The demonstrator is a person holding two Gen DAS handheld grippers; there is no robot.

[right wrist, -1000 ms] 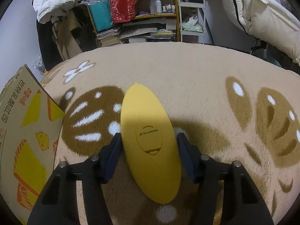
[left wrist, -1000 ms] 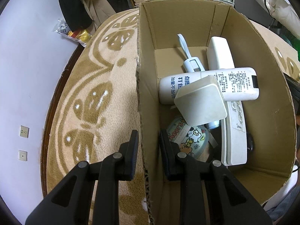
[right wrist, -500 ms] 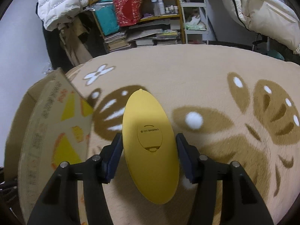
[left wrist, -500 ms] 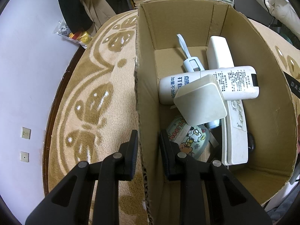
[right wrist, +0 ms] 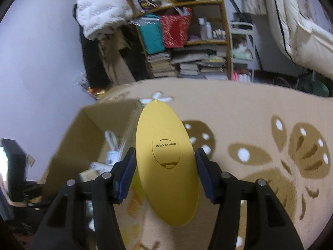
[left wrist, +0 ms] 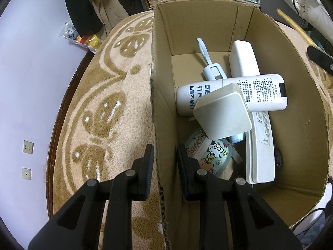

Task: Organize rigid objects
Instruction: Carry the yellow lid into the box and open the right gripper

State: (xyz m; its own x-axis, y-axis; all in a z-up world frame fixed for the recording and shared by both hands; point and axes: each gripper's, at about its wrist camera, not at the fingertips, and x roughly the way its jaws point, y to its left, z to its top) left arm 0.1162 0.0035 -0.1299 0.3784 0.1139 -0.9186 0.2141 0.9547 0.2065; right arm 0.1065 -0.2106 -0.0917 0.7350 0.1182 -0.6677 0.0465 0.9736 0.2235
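Note:
My left gripper (left wrist: 164, 162) is shut on the left wall of the open cardboard box (left wrist: 164, 95), one finger outside and one inside. In the box lie a white bottle (left wrist: 233, 93), a cream square case (left wrist: 222, 113), a long white remote (left wrist: 256, 112), a light-blue handled tool (left wrist: 210, 66) and a round cartoon tin (left wrist: 208, 153). My right gripper (right wrist: 165, 166) is shut on a yellow oval object (right wrist: 166, 158) and holds it in the air above the rug, at the box's right edge (right wrist: 133, 116). Its yellow edge shows in the left wrist view (left wrist: 295, 27).
The box stands on a beige rug with brown butterfly patterns (left wrist: 108, 108). A cluttered bookshelf (right wrist: 187, 52) and hanging clothes (right wrist: 100, 6) stand behind the rug. A white wall (left wrist: 25, 83) is on the left.
My right gripper has lifted the yellow object and carried it left towards the box, whose inside now shows. The left gripper has kept its hold on the box wall.

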